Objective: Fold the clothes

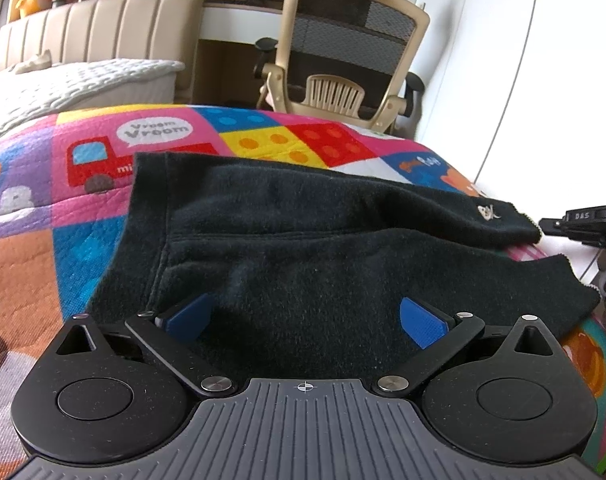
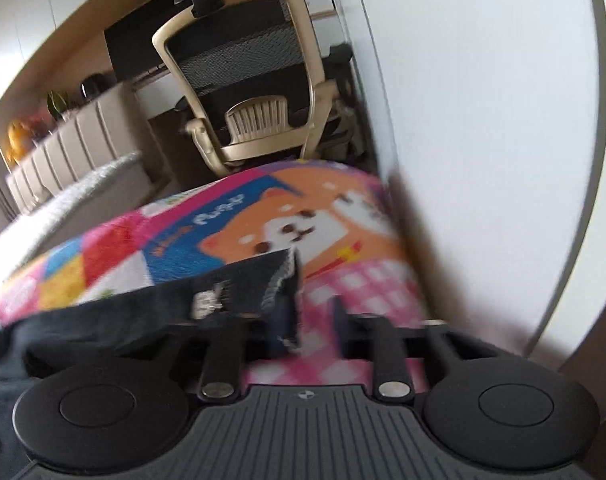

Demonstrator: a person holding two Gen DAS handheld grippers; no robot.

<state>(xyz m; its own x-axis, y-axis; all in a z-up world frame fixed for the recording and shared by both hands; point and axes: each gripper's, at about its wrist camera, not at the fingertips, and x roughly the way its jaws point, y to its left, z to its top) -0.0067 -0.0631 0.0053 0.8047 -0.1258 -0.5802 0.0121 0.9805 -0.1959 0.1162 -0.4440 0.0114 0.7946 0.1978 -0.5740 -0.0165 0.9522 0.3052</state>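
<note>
Black garment (image 1: 303, 232); multicoloured cartoon-patchwork quilt (image 1: 63, 208); blue tool pads (image 1: 421, 322).

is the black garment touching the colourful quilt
Touching. The left wrist view shows the black garment lying flat on the colourful quilt, no gap along its edge.

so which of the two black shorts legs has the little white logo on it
The far leg, lying farther from the left gripper, has the white logo near its hem; the near leg is plain black.

Colourful quilt (image 1: 83, 208); beige office chair (image 1: 343, 52) beyond
</note>
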